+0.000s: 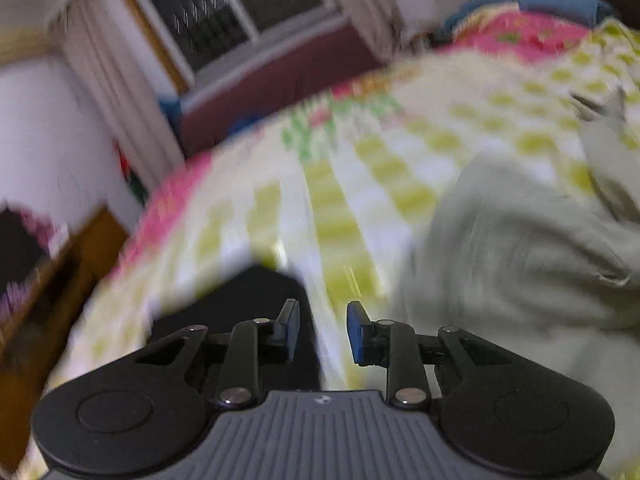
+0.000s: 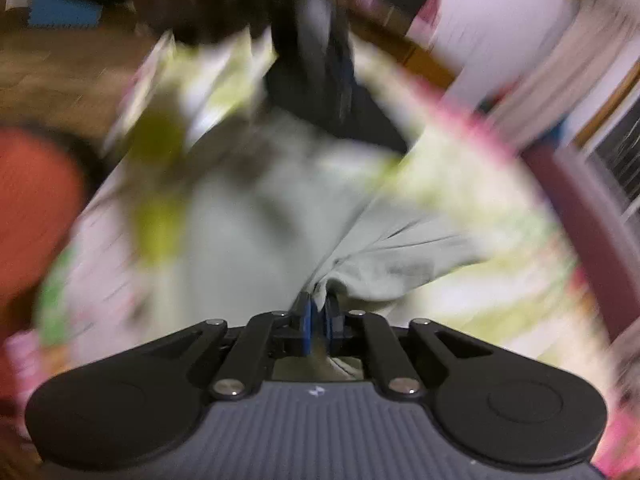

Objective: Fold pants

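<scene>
Left wrist view. Our left hand-held gripper (image 1: 322,330) hovers with its fingers spread, nothing between the blue pads (image 1: 357,334). Below and ahead lies the bed (image 1: 280,208) in a yellow-green check cover with a pink border. The pants (image 1: 520,264), pale grey-green, lie on that cover from about 2 to 4 o'clock of the gripper, near it but apart. Heavy motion blur; we cannot make out waistband or hems here. A window (image 1: 240,12) and curtain (image 1: 108,92) stand at 11 o'clock.

Right wrist view. Our right hand-held gripper (image 2: 319,326) is pressed together on a gathered pinch of the pants (image 2: 256,216); creases radiate from the pads toward 12 and 2 o'clock. The cloth runs away from the fingers toward 12 o'clock, so we judge its long axis to lie roughly along this gripper's line of sight, far end near a dark object (image 2: 316,56) at the bed's edge. Which end we hold, we cannot tell.

Step in hand, as we judge it: carrying one end over while the left comes in for a second grip.
- Keep the right pinch firm and low; the bunch looks small and could slip.
- Bring the left down onto the matching edge, then close.
- Move both together to keep the fold line square.
</scene>
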Available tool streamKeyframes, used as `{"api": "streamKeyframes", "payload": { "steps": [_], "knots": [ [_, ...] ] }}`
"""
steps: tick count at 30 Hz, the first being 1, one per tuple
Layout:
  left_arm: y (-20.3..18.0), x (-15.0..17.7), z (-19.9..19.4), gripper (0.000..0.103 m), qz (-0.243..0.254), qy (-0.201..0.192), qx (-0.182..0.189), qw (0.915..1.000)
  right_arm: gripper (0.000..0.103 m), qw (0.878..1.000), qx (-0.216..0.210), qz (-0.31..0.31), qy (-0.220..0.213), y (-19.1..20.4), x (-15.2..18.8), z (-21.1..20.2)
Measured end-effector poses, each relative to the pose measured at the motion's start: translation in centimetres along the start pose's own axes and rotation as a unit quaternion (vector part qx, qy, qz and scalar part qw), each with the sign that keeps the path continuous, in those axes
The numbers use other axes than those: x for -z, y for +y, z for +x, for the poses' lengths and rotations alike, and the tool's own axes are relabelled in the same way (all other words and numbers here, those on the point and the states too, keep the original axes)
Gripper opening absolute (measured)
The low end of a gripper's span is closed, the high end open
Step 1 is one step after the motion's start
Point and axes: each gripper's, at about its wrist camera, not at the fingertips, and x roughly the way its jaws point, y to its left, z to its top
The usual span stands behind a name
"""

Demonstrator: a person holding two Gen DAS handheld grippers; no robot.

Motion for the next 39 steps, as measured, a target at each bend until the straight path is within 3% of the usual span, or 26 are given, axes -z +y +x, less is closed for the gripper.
{"api": "streamKeyframes", "payload": {
  "steps": [1, 4, 6, 10, 12, 15, 21, 26, 28, 29, 30, 32, 37, 39],
  "knots": [
    [-0.6, 1.9, -0.4, 0.041, -0.006, 0.022, 0.006, 0.9997, 0.012, 1.0, -0.009, -0.005, 0.023, 1.5, 0.6, 0.5],
    [-2.4, 6.0, -1.9, 0.041, -0.034, 0.059, 0.022, 0.9975, 0.021, 1.0, 0.01, -0.019, 0.023, 2.6, 0.6, -0.8],
    [-3.0, 7.2, -3.0, 0.041, -0.061, 0.059, 0.028, 0.996, 0.049, 1.0, 0.005, 0.02, 0.014, 0.9, 0.1, -2.0],
    [-4.0, 7.1, -3.8, 0.041, -0.086, 0.039, 0.035, 0.9949, 0.05, 0.987, 0.024, 0.157, -0.013, -4.7, -1.1, -3.7],
    [-4.5, 7.2, -4.0, 0.041, -0.086, 0.03, 0.035, 0.9952, 0.052, 0.971, 0.02, 0.235, -0.034, -7.4, -1.3, -3.8],
    [-5.2, 7.1, -4.3, 0.041, -0.064, 0.017, 0.035, 0.9972, 0.052, 0.933, 0.011, 0.357, -0.037, -10.9, -0.8, -1.8],
    [-4.1, 7.3, -4.5, 0.046, -0.065, 0.01, 0.014, 0.9977, 0.049, 0.843, -0.041, 0.537, 0.007, -14.1, 2.4, 5.6],
    [-3.7, 8.4, -2.9, 0.046, -0.062, 0.033, 0.002, 0.9975, 0.053, 0.808, -0.093, 0.581, 0.022, -14.8, 3.4, 9.0],
    [-3.9, 8.5, -2.7, 0.046, -0.062, 0.033, 0.001, 0.9975, 0.054, 0.801, -0.098, 0.59, 0.019, -14.6, 3.8, 9.2],
    [-4.1, 8.5, -2.7, 0.046, -0.06, 0.031, 0.0, 0.9977, 0.049, 0.801, -0.1, 0.59, 0.016, -14.7, 3.9, 9.0],
    [-4.3, 8.6, -2.7, 0.047, -0.059, 0.029, -0.001, 0.9979, 0.03, 0.793, -0.107, 0.6, 0.012, -14.7, 4.2, 8.5],
    [-4.4, 8.8, -2.7, 0.047, -0.057, 0.026, 0.0, 0.998, 0.009, 0.768, -0.131, 0.627, -0.011, -14.7, 5.2, 7.5],
    [-4.3, 8.9, -2.7, 0.047, -0.067, 0.026, 0.004, 0.9974, 0.008, 0.743, -0.126, 0.653, -0.071, -14.4, 6.0, 5.4],
    [-4.3, 8.9, -2.9, 0.047, -0.067, 0.024, 0.004, 0.9974, 0.007, 0.742, -0.121, 0.654, -0.091, -14.5, 5.9, 4.8]
  ]
}}
